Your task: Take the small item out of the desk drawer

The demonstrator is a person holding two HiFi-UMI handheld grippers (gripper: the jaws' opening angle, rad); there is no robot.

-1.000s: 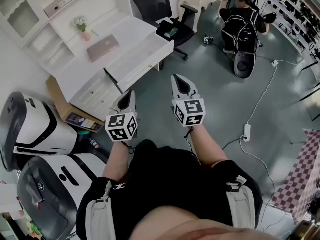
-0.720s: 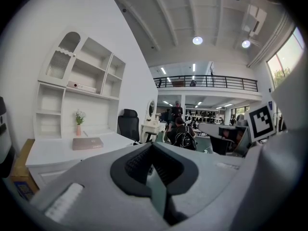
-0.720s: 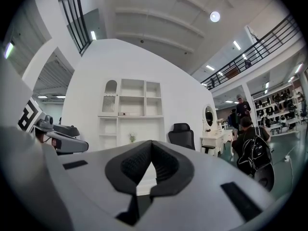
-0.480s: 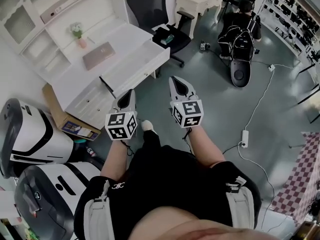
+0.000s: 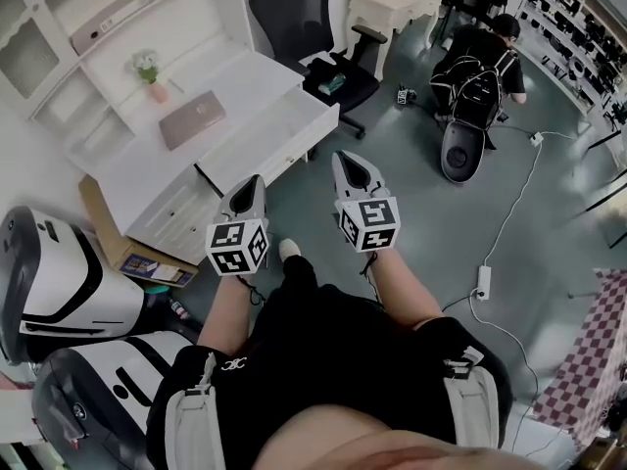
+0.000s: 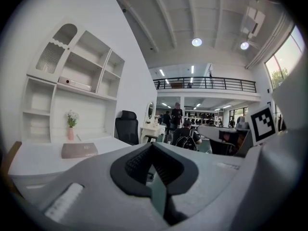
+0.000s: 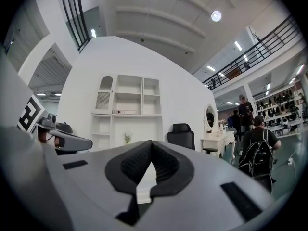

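The white desk (image 5: 147, 169) stands at the upper left of the head view, its long drawer (image 5: 279, 130) pulled out toward the floor. No small item shows inside the drawer from here. My left gripper (image 5: 257, 181) is held in the air short of the drawer's front, jaws shut and empty. Beside it my right gripper (image 5: 344, 157) is shut too, with nothing in it. In the left gripper view the shut left gripper (image 6: 153, 147) points past the desk top (image 6: 38, 155). In the right gripper view the shut right gripper (image 7: 151, 144) faces the shelves.
A pink book (image 5: 199, 117) and a small flower vase (image 5: 149, 70) sit on the desk. A black office chair (image 5: 309, 23) stands beyond the drawer. White machines (image 5: 59, 262) and a cardboard box (image 5: 108, 228) crowd the left. A crouching person (image 5: 480, 52) and a power strip (image 5: 482, 282) are on the right.
The view has shifted a little and a shoe now shows below the grippers. The person at the back right has changed pose. Both grippers stay shut, side by side.
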